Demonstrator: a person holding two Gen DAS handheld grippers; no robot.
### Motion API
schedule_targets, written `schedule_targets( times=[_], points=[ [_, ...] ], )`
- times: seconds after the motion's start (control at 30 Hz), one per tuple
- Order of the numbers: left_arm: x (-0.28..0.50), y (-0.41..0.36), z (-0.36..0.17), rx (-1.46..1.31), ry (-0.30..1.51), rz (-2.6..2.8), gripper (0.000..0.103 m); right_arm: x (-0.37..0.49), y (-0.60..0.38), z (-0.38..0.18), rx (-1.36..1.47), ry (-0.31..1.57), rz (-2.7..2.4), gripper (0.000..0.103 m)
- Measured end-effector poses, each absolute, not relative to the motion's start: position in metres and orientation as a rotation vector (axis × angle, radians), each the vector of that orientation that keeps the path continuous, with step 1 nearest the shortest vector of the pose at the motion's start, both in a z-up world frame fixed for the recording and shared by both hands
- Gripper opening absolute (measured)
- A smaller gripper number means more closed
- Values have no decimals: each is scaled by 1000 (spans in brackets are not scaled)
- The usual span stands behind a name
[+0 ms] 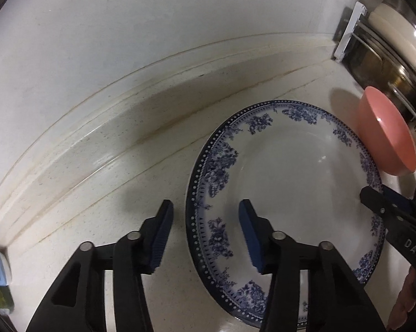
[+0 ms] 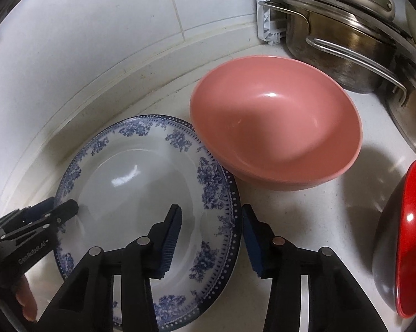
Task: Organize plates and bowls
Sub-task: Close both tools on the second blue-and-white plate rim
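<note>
**Inspector:** While the blue-patterned plate point(image 2: 141, 193) lies flat on the counter point(image 1: 111, 166), touching the pink bowl point(image 2: 274, 121), both grippers straddle its opposite rims, gaping, holding nothing.

**Assistant:** Advice?

**Inspector:** Right gripper point(image 2: 212, 238) should seat deeper before closing; left gripper point(image 1: 205, 238) likewise. Lift level, clear of the bowl.

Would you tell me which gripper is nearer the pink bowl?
Right. The right gripper straddles the plate rim beside the pink bowl; the left gripper is at the plate's far side.
</note>
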State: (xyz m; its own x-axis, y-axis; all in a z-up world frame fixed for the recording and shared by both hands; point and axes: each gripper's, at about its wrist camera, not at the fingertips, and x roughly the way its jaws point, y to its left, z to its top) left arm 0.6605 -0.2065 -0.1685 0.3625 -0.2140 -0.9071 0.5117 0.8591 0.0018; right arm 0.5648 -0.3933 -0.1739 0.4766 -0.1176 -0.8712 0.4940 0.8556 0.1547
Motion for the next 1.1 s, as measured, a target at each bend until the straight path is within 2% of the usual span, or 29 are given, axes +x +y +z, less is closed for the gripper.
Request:
schedule_targets(
  times=[0.07,0.2,0.77,1.1],
  points=[
    [661,-207,-168,299,1114,-481,38,565,-394,-174,409,1014,-390,38],
    [659,-209,-168,305,1111,-471,38,564,-394,-173,384,1020,-387,35],
    [633,-195,-145,284,1099,-397,37,550,-376,-156,350,1023,-314,35],
    [601,-162,-114,235,1124,-314,38,528,-342,-121,310,1034,-240,35]
  ],
)
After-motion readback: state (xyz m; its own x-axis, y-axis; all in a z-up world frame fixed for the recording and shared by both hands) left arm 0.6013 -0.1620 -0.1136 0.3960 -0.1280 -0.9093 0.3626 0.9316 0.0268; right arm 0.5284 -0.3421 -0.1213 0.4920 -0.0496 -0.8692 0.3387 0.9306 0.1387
